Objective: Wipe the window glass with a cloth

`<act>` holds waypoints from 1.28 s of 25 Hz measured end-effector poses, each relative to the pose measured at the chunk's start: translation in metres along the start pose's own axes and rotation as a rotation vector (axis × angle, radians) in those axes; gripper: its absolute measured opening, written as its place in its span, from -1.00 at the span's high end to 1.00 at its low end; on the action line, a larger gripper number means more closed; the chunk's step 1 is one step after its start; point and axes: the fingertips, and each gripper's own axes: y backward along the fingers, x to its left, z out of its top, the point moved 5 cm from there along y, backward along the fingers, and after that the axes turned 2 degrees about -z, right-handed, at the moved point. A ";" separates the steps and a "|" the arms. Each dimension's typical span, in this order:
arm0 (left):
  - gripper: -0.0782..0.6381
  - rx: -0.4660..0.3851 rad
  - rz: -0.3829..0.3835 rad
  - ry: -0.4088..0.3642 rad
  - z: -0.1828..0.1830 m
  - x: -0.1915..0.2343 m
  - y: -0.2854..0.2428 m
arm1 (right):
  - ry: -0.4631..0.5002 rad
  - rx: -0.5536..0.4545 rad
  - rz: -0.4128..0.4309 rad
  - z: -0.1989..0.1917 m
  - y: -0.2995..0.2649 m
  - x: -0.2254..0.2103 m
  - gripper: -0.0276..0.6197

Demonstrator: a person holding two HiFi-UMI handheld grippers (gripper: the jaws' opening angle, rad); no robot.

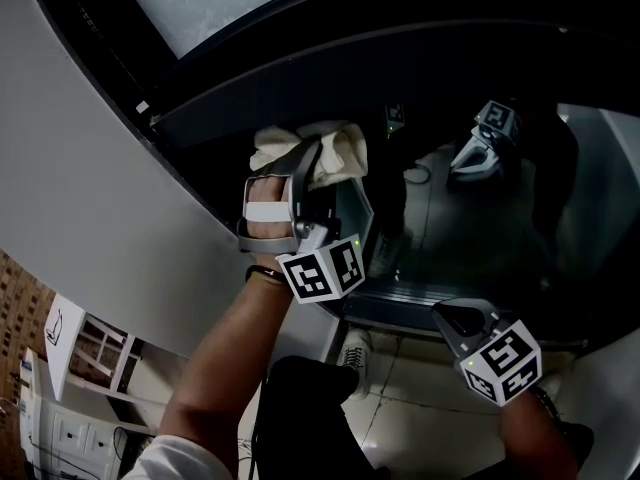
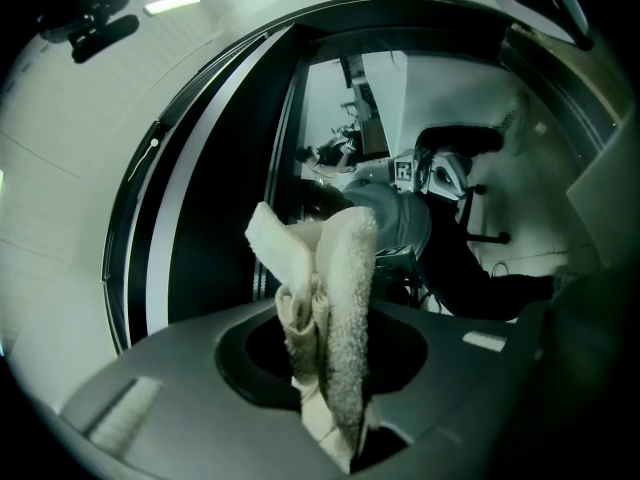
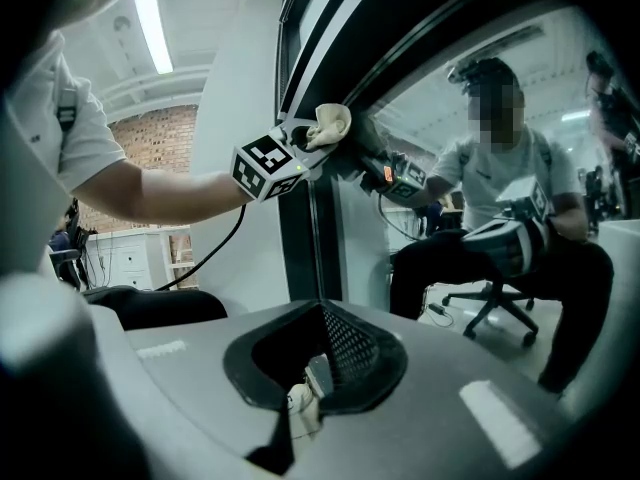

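Cloth: pale, terry-like, bunched into a tall fold; clamped in the left hand-held gripper, jaws closed on its lower part with the loose end standing out past them; in the left gripper view the fold fills the gap between the jaws.

Position: the cloth sits just beside the dark window frame, high up; it appears to press on the window glass right at the frame's edge; in the right gripper view cloth and mirror image seem to meet there, which suggests contact.

Right hand-held gripper: well below the frame's upper run and apart from the cloth; jaws look drawn together, nothing held; idle by the look of it.

Glass: dark and reflective away from the frame; it mirrors the person and both marker cubes; no streaks, wet tracks or smears can be made out.

Progress, as a judgement: wiping is under way or about to start at the frame-side edge; nothing on the pane shows which parts are done; the broad stretch of glass away from the frame and lower down should be counted as left to wipe.
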 end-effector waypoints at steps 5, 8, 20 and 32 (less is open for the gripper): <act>0.47 0.004 -0.027 -0.004 -0.003 -0.016 0.005 | -0.008 0.005 -0.005 -0.002 0.001 -0.003 0.91; 0.47 0.006 -0.042 -0.003 -0.005 -0.024 0.007 | -0.009 0.006 -0.009 -0.001 0.001 -0.004 0.91; 0.47 0.011 -0.112 0.018 -0.011 -0.069 0.021 | -0.017 0.028 -0.010 0.002 -0.001 -0.007 0.91; 0.47 0.024 -0.216 0.038 -0.009 -0.117 0.031 | -0.038 0.060 0.001 -0.001 -0.005 -0.014 0.91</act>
